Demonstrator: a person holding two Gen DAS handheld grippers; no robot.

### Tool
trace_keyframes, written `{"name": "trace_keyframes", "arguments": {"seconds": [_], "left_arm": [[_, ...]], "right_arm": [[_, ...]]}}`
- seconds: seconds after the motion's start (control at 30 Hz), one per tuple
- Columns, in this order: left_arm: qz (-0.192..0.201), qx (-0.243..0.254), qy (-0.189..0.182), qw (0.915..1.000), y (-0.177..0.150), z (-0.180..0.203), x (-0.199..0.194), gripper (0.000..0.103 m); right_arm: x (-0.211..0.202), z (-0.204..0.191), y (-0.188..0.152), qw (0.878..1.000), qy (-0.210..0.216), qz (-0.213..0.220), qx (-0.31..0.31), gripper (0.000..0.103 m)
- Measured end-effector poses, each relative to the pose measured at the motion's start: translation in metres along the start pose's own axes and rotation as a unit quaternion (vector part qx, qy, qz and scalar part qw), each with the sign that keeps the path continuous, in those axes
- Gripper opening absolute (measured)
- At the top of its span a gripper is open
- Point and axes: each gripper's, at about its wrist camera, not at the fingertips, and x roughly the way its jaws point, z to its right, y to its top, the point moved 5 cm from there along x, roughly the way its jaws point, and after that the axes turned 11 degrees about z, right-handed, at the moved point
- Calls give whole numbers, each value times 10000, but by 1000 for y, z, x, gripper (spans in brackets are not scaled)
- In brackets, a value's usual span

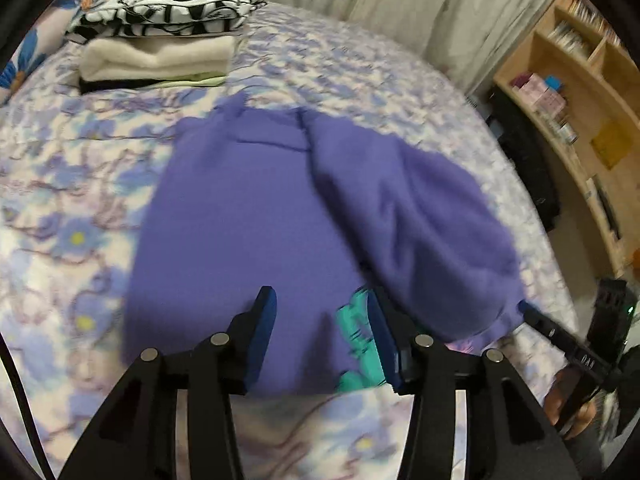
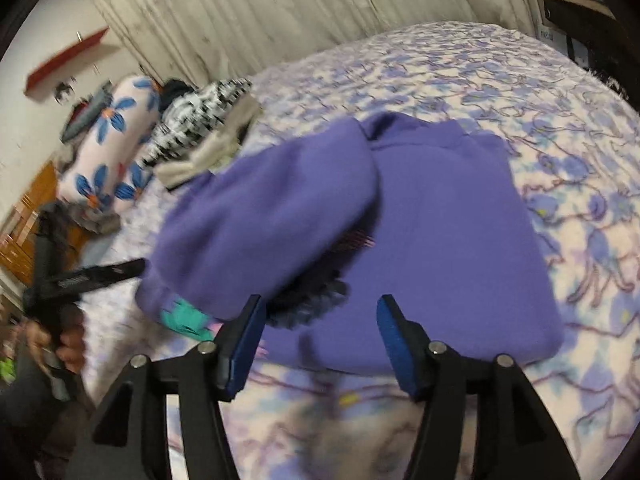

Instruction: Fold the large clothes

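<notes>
A purple garment (image 1: 256, 208) lies on the flowered bedspread (image 1: 60, 184), one side folded over the body as a raised flap (image 1: 432, 216). A teal print (image 1: 356, 344) shows at its near hem. My left gripper (image 1: 320, 304) is open and empty, hovering above the near hem. My right gripper (image 2: 320, 308) is open and empty above the near hem of the same garment (image 2: 452, 220). The flap (image 2: 264, 216) lies to its left. The other gripper shows at each view's edge (image 1: 560, 336) (image 2: 92, 276), fingertips at the flap's edge; its jaw state is unclear there.
A stack of folded clothes (image 1: 160, 24) sits at the far left of the bed, next to a flowered pillow (image 2: 108, 148). A wooden bookshelf (image 1: 576, 108) stands right of the bed. Curtains (image 2: 256, 8) hang behind the bed.
</notes>
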Motion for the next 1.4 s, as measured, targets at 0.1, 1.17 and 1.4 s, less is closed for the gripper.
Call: {"name": "trace_keyframes", "arguments": {"seconds": [0.1,1.17,1.4], "left_arm": [[18,-353,-511,9981,2,9,18,46],[331,-34,641,9974,-26,16,52,11],[699,-83,676,9952,-35,17,31,30]], "right_arm": [[8,-2,5,9992,217,-6,326,59],[70,5,-31,9933,58,17,1152,17],[64,-1,-29,9941,-74,-32,1084,28]]}}
